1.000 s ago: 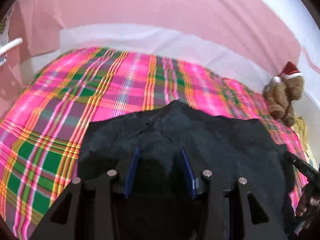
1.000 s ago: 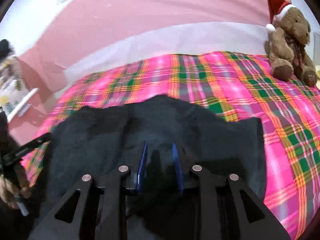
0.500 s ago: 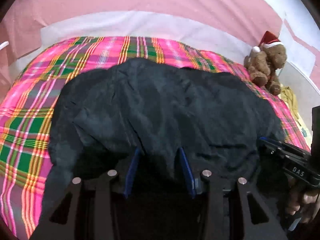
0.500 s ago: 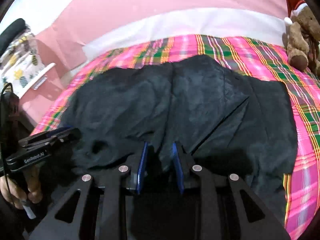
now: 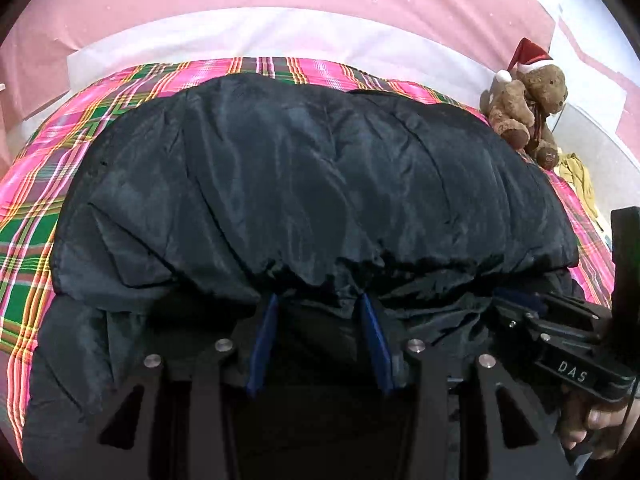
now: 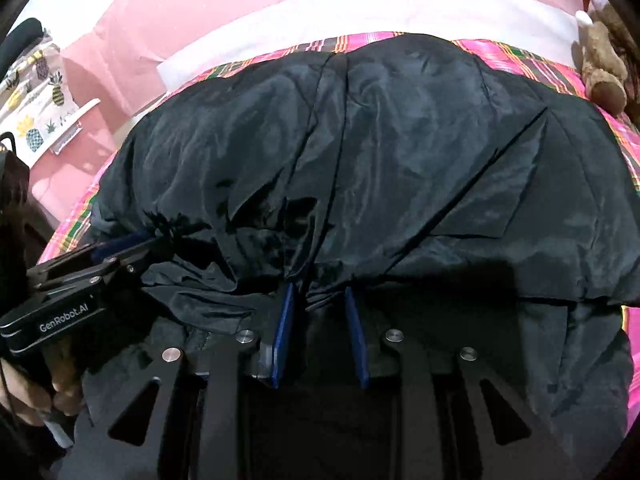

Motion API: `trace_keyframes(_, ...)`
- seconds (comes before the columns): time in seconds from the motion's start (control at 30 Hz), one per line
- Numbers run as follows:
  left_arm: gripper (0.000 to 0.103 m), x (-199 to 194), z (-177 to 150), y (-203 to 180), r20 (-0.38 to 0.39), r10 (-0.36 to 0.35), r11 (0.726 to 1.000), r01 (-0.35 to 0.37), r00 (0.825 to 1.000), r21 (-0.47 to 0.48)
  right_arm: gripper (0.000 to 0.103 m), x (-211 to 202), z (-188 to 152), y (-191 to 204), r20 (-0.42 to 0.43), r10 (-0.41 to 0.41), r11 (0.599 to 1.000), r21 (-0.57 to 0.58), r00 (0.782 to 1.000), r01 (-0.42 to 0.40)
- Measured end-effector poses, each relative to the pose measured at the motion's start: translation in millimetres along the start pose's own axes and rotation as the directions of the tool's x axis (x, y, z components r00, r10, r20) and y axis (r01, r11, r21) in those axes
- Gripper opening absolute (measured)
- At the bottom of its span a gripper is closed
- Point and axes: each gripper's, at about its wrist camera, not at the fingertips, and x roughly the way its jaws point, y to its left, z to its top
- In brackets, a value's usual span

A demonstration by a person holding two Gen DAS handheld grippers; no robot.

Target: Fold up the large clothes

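Fabric, black and glossy with a crinkled nylon sheen, is bunching at your tools: the jacket point(image 5: 304, 184) is lying crosswise ahead of both, long axis running left to right over the pink-and-green plaid bedspread point(image 5: 32, 216). Your left gripper point(image 5: 320, 300) is pinching the gathered hem of the folded-over layer between its blue pads, and your right gripper point(image 6: 316, 292) is clamping that same puckered edge just beside it. A brown teddy bear point(image 5: 528, 112) is sitting beyond, to the right.
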Motion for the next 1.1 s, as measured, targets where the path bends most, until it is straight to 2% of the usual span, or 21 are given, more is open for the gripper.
trace_keyframes(0.3, 0.046, -1, 1, -4, 0.005, 0.016, 1.000, -0.016, 1.000, 0.011, 0.027, -7, 3, 5, -0.003, 0.013, 1.000, 0.015, 1.000, -0.013)
trace_keyframes(0.37, 0.046, -8, 4, -6, 0.007, 0.026, 1.000, -0.026, 1.000, 0.013, 0.035, -25, 3, 5, 0.008, -0.003, 1.000, 0.023, 1.000, 0.003)
trace_keyframes(0.4, 0.046, -15, 4, -7, 0.009, 0.031, 0.999, -0.031, 0.999, 0.013, 0.043, -33, 2, 5, 0.021, -0.013, 1.000, 0.026, 1.000, 0.012)
trace_keyframes(0.53, 0.046, -53, -2, -15, 0.039, 0.031, 0.999, -0.032, 0.999, 0.029, 0.044, -82, -7, 7, 0.073, -0.019, 0.999, 0.033, 0.997, 0.016)
trace_keyframes(0.67, 0.046, -95, -16, -17, 0.078, 0.028, 0.999, -0.032, 0.997, 0.044, 0.044, -131, -29, 10, 0.123, -0.028, 0.999, 0.026, 0.992, 0.025)
trace_keyframes(0.83, 0.046, -145, -45, -10, 0.134, 0.023, 1.000, -0.025, 0.991, 0.010, 0.044, -169, -72, 7, 0.142, -0.040, 0.999, 0.042, 0.989, 0.035)
trace_keyframes(1.1, 0.046, -187, -104, 2, 0.123, 0.074, 0.997, -0.071, 0.990, -0.025, 0.044, -200, -128, -3, 0.114, -0.073, 0.994, 0.088, 0.991, 0.063)
